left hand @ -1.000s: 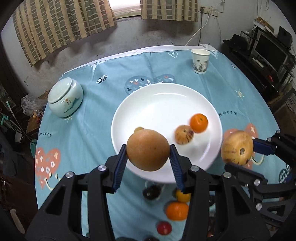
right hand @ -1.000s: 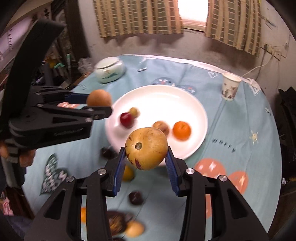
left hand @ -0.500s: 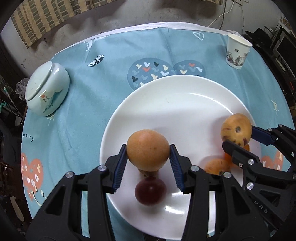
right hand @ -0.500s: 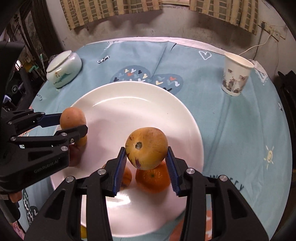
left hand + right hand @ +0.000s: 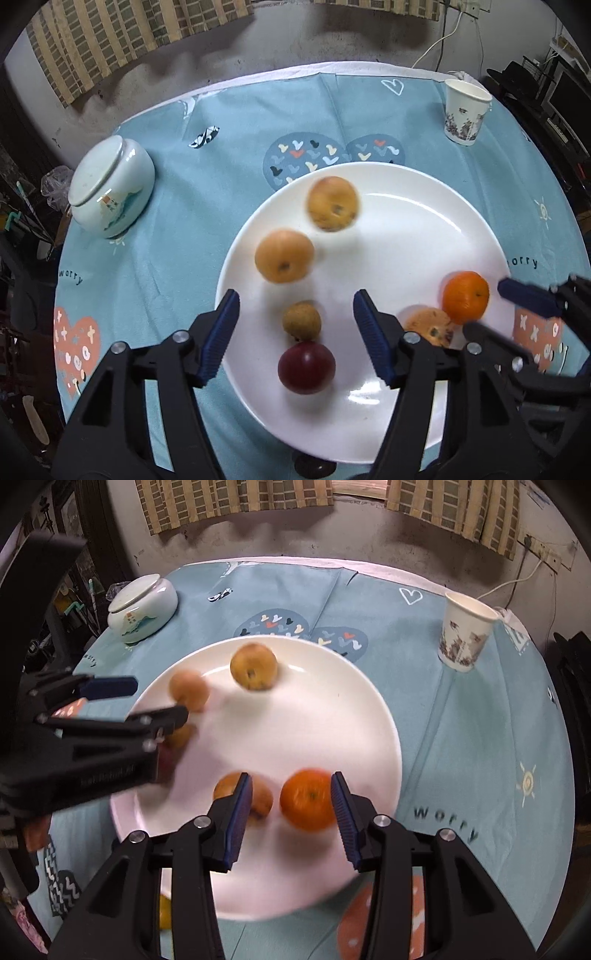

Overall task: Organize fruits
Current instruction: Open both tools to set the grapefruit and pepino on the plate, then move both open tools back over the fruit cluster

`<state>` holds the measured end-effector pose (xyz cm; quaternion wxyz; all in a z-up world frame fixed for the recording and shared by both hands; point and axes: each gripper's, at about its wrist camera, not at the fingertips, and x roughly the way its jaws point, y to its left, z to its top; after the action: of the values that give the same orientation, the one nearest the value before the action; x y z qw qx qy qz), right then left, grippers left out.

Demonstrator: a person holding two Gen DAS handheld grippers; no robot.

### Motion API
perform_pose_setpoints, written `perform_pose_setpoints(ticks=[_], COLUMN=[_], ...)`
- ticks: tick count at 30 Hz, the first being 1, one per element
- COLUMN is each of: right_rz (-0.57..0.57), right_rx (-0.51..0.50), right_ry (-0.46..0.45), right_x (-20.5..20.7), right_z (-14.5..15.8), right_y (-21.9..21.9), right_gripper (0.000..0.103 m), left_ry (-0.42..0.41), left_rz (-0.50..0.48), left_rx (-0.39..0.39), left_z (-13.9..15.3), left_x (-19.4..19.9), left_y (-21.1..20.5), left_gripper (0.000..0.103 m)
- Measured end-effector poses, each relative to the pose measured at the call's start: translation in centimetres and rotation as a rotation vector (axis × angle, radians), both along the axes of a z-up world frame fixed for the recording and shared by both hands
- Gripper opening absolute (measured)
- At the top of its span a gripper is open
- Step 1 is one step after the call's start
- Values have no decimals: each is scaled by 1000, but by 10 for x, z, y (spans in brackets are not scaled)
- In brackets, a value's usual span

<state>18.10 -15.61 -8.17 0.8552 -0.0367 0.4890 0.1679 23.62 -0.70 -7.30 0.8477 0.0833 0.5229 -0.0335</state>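
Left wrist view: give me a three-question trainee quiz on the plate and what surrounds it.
1. True or false: the paper cup stands on the white plate.
2. Which fruit lies closest to the dark red fruit? A) a banana B) the small brown fruit C) a green apple
3. What stands on the tablecloth left of the plate?
Key: 1 false; 2 B; 3 the lidded ceramic jar.

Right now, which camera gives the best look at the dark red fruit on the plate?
The left wrist view: the dark red fruit lies unobstructed on the white plate, just ahead of the camera. In the right wrist view the left gripper covers nearly all of it.
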Motion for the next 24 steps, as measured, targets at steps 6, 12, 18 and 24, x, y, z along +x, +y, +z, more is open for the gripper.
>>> perform_pose_setpoints(ticks=[6,12,18,24], right_rz=[-28,-102,-148,-43], right_rx=[82,175,166,86], right_ry=[-5,26,71,64], right_x=[-64,-139,-195,-237], right_z=[11,4,-14,-19], right_y=[-18,-52,-70,-56], right_gripper=[45,50,66,66], left_ry=[-62,-84,-27,47], left_rz=[-28,-44,0,-9], left_rx=[-23,-65,-88,-78], left_z=[32,47,30,6], left_x=[-29,-99,-168,-230], left_y=[-2,14,44,64], left_gripper=[65,74,76,79])
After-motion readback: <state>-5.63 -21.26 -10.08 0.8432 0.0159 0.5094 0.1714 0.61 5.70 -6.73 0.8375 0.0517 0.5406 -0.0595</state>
